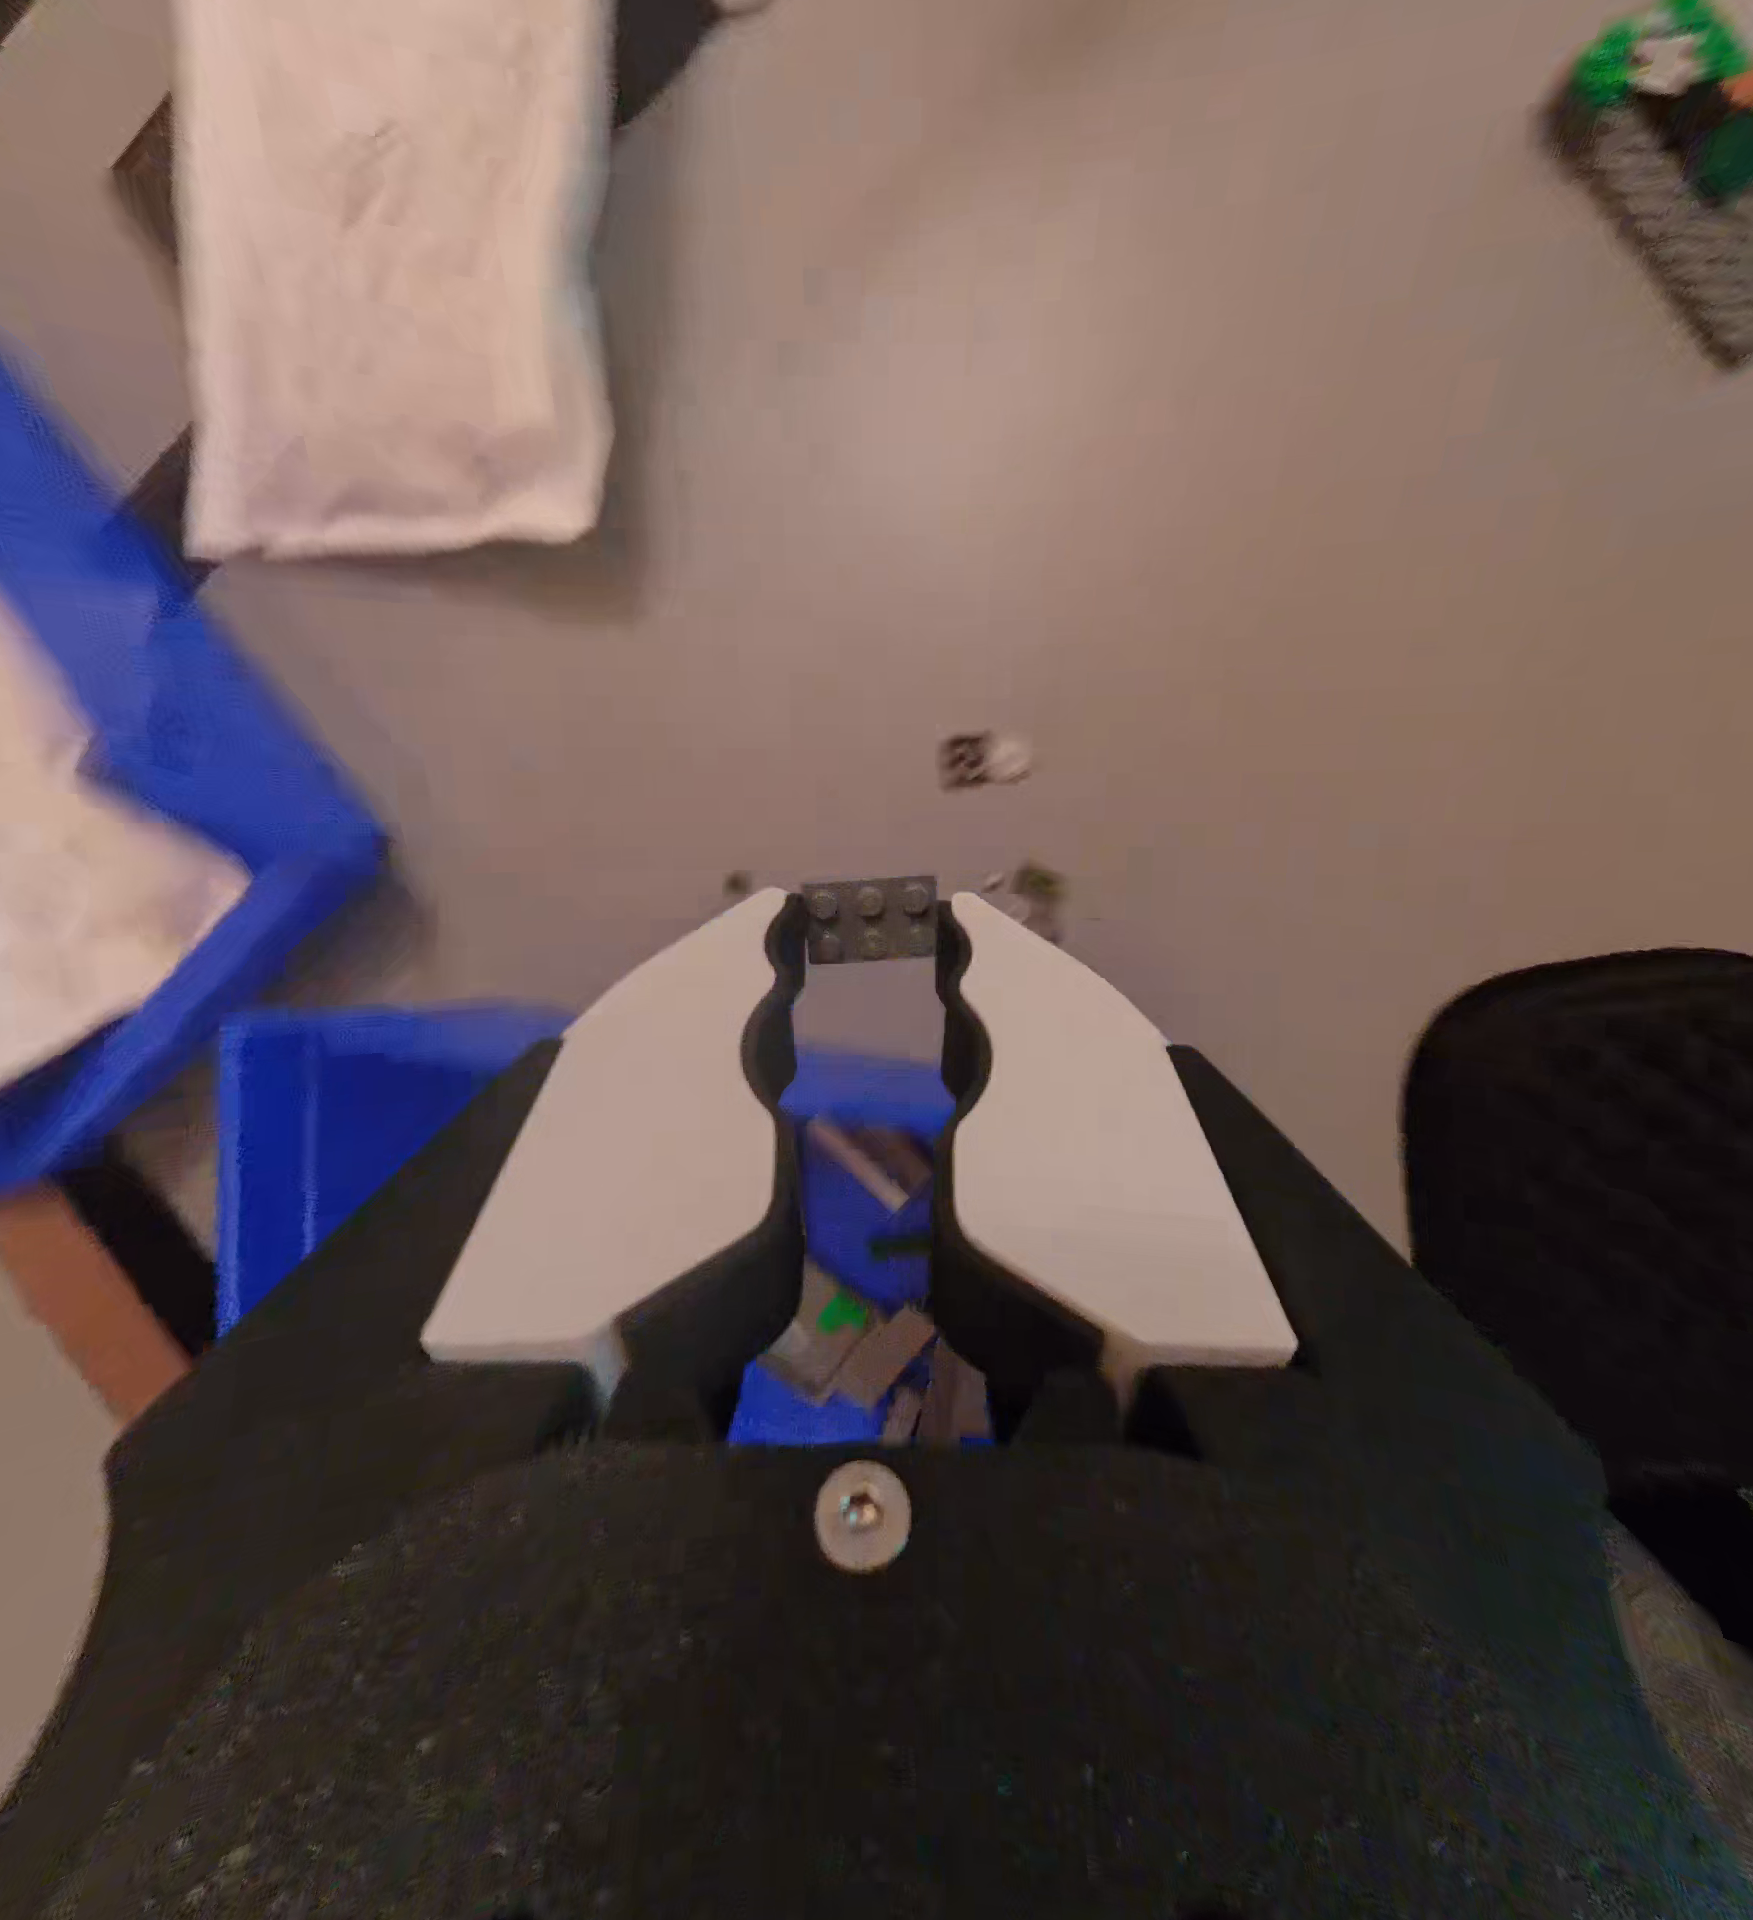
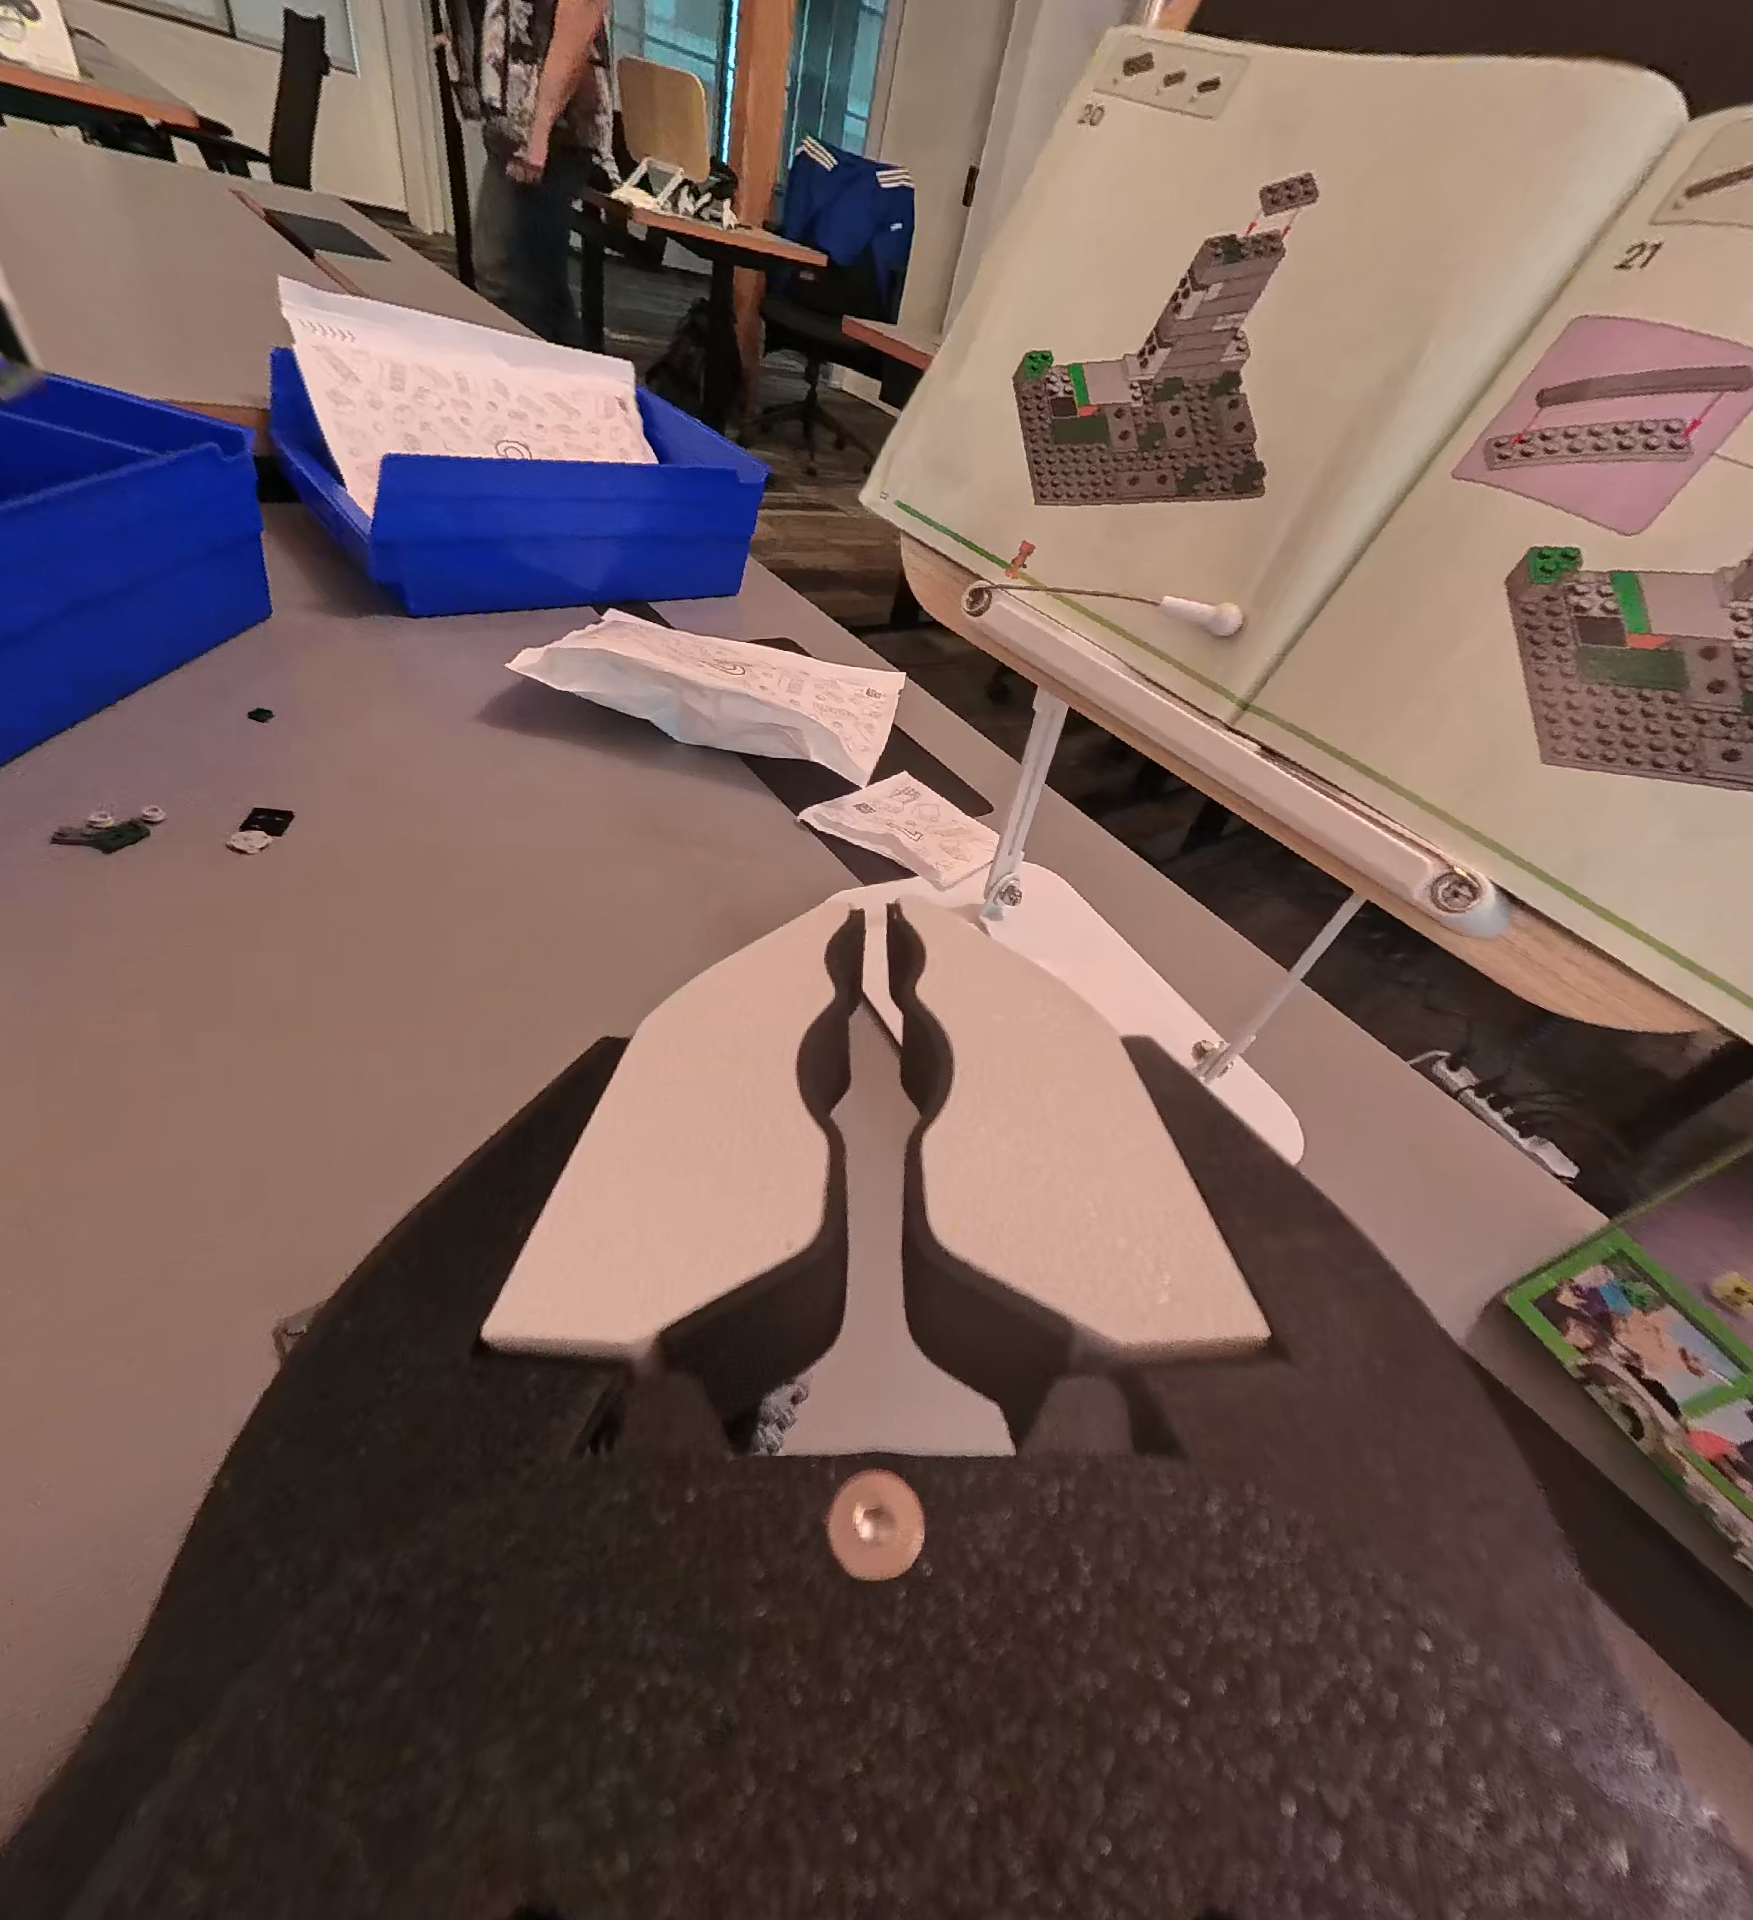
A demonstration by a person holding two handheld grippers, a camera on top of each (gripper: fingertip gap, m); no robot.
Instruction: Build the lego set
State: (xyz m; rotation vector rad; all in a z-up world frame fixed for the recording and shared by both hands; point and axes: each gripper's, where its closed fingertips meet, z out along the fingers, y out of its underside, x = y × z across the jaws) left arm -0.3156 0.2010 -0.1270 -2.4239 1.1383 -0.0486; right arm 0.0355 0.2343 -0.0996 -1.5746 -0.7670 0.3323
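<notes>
My left gripper point(image 1: 870, 923) is shut on a dark grey studded plate point(image 1: 870, 925), held at its fingertips above the grey table. Below it a blue bin point(image 1: 332, 1122) holds several grey bricks point(image 1: 882, 1351). The partly built lego model point(image 1: 1703, 166), grey base with green parts, sits far at the top right of the left wrist view. My right gripper point(image 2: 877, 920) is shut and empty, hovering low over the table near the foot of the book stand point(image 2: 1142, 977). The open instruction booklet point(image 2: 1371, 416) rests on that stand.
Blue bins point(image 2: 529, 520) with white paper bags stand at the left. Loose small pieces point(image 2: 176, 826) lie on the table, also seen in the left wrist view point(image 1: 986, 764). White bags point(image 2: 726, 696) lie mid-table. The set's box point(image 2: 1703, 1382) is at the right. A black chair point(image 1: 1630, 1195) is nearby. My right fingertips sit around 35 centimetres from my left ones. It is some 20 centimetres from my right tips to the partly built lego model point(image 1: 1703, 166).
</notes>
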